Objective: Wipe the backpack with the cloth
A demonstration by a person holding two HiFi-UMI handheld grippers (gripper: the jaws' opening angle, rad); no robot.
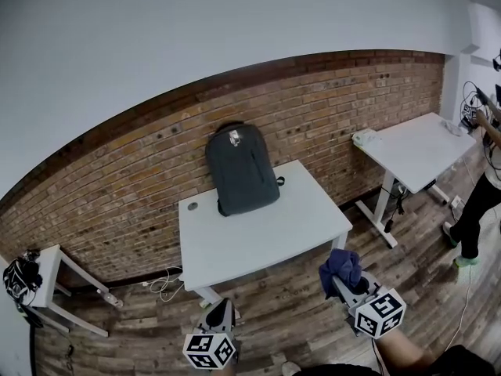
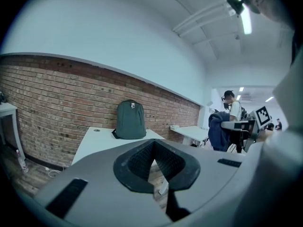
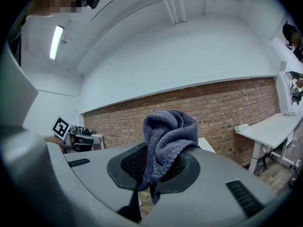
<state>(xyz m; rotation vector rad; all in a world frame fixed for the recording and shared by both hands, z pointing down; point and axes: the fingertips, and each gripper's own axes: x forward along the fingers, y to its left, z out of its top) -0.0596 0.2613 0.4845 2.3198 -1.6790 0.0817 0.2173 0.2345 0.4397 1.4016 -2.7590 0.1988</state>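
A dark grey backpack (image 1: 240,169) stands upright at the back of a white table (image 1: 258,237), leaning on the brick wall; it also shows in the left gripper view (image 2: 130,120). My right gripper (image 1: 341,280) is held short of the table's front right corner, shut on a bunched blue cloth (image 1: 342,268) that rises between its jaws (image 3: 165,141). My left gripper (image 1: 220,313) hangs below the table's front edge, jaws closed together with nothing in them (image 2: 152,163). Both grippers are well away from the backpack.
A second white table (image 1: 419,149) stands to the right with a small white item (image 1: 365,138) on it. A person (image 1: 479,194) stands at the far right. A small side table (image 1: 48,276) with dark gear sits at the left. Cables (image 1: 164,283) lie on the wooden floor.
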